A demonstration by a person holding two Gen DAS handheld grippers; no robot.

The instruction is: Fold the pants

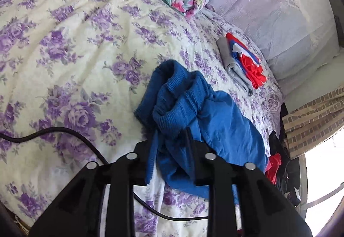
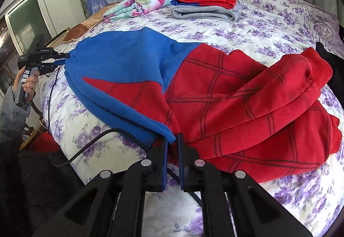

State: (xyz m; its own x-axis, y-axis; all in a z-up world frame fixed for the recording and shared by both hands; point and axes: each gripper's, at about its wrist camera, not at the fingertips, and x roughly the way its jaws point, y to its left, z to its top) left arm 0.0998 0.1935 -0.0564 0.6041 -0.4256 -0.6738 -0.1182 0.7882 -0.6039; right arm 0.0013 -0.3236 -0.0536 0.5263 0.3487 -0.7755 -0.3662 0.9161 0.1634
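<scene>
Blue and red pants (image 2: pixel 215 95) with a dark grid pattern lie on the flowered bed. Their blue waist part (image 2: pixel 120 58) stretches left; the red legs bunch at the right. My right gripper (image 2: pixel 173 140) is shut on the near blue edge of the pants. My left gripper (image 2: pixel 62 60), seen at far left in the right wrist view, is shut on the far waist end. In the left wrist view my left gripper (image 1: pixel 169 138) grips the blue ribbed waistband (image 1: pixel 178 99).
A folded pile of grey and red-blue clothes (image 2: pixel 206 5) and a rolled floral quilt (image 2: pixel 142 2) lie at the back of the bed. Black cables (image 2: pixel 86 146) run over the bedspread (image 2: pixel 279 22). More clothes (image 1: pixel 277 164) lie beside the bed.
</scene>
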